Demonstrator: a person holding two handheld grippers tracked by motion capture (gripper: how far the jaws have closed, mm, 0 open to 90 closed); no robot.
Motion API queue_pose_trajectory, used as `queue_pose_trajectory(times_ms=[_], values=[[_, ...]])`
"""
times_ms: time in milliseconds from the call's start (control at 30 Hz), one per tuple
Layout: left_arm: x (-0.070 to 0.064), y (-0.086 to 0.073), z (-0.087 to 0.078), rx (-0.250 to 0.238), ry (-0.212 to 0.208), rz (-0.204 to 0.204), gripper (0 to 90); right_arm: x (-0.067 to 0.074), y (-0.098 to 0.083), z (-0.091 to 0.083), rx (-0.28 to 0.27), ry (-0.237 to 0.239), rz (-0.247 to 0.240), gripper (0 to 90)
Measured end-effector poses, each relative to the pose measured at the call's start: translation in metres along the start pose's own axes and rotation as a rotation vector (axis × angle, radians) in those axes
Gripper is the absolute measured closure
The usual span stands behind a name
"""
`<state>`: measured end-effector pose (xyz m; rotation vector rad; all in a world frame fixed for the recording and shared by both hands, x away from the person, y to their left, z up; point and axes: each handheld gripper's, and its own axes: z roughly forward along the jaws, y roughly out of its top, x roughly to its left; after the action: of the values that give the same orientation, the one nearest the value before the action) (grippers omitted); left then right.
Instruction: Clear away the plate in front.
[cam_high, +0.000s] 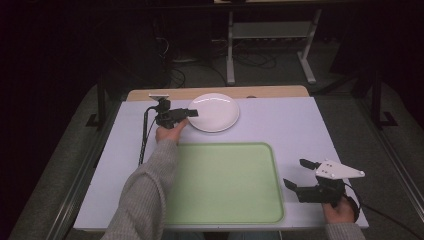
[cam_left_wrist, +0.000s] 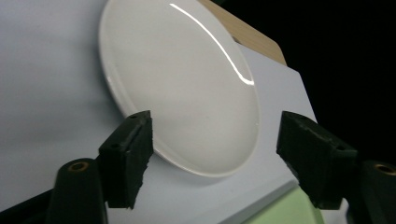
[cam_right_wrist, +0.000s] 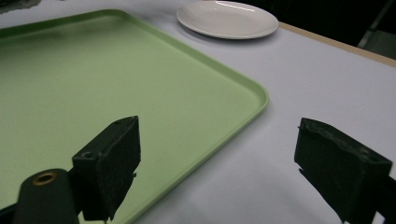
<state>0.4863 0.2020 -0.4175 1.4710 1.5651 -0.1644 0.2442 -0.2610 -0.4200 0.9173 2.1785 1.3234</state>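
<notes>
White plate (cam_high: 214, 112), one; one green tray (cam_high: 225, 183)

Plate (cam_left_wrist: 187, 88): white, glossy, smooth, ceramic-looking, with bright streaks of reflected light. Tray (cam_high: 225, 185): pale green, smooth, satin, plastic-looking. Table (cam_high: 300, 125): matt, pale lilac covering, bare wood strip along far edge. Pads (cam_right_wrist: 112, 163): black, matt, rough, rubbery. Sleeve (cam_high: 145, 200): grey knitted cloth.

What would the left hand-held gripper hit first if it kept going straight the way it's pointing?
Most likely the white plate: the left hand-held gripper points at its near rim, open jaws on either side. How high it rides above the rim is unclear.
</notes>
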Motion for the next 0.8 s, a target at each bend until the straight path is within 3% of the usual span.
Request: queue_pose_trajectory(times_ms=[33, 133, 267, 467, 800], values=[[0.005, 0.0, 0.003, -0.012, 0.023, -0.04, 29.1, -0.001, 0.0, 0.0, -0.003, 0.001, 0.0, 13.7], [0.009, 0.001, 0.006, -0.014, 0.046, -0.059, 31.0, -0.001, 0.0, -0.001, -0.01, 0.006, 0.002, 13.7], [0.019, 0.0, 0.012, -0.019, 0.06, -0.14, 34.2, -0.002, 0.0, -0.001, -0.016, 0.007, 0.005, 13.7], [0.022, -0.002, 0.021, -0.021, 0.073, -0.196, 38.8, -0.002, 0.001, -0.001, -0.02, 0.008, 0.007, 13.7], [0.025, -0.004, 0.033, -0.024, 0.03, -0.286, 43.6, -0.003, 0.001, -0.002, -0.032, 0.008, 0.01, 13.7]])
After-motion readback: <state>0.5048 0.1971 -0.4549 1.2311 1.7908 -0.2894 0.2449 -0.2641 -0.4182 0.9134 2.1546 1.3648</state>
